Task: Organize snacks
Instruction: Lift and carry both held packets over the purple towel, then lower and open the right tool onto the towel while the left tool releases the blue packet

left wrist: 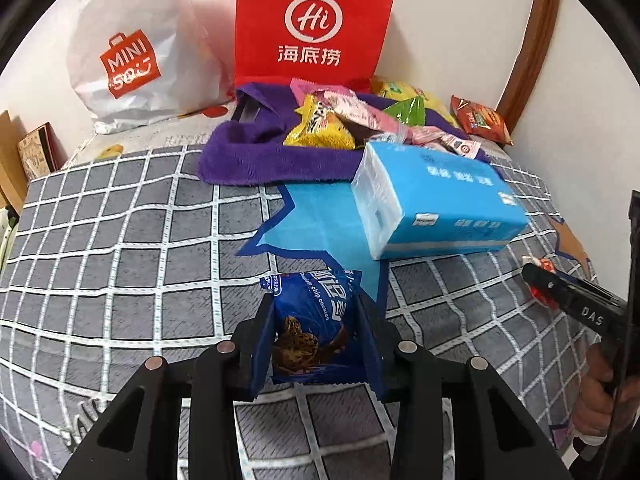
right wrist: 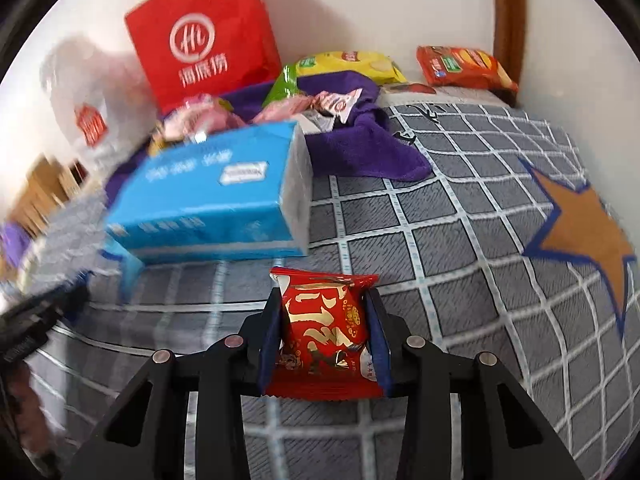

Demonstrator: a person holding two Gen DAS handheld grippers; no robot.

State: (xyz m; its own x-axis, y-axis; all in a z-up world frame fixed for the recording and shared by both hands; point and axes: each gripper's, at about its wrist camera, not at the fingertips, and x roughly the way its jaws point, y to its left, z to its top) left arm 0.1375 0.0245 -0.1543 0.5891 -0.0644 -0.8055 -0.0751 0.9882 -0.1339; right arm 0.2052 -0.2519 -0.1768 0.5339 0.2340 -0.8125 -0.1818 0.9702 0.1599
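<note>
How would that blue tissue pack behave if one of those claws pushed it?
The tissue pack would probably slide rather than roll, since it is boxy and lies flat on the bedspread. Its plastic wrap looks smooth, so likely slippery. Probably light and squashy.

A white wall (left wrist: 448,32) backs a bed whose grey sheet (left wrist: 120,240) has a white grid and star prints. A brown wooden post (left wrist: 532,40) stands in the corner

Left hand-held gripper (left wrist: 316,334) clamps blue cookie packet (left wrist: 310,320) above checked bedspread (left wrist: 120,248).
</note>
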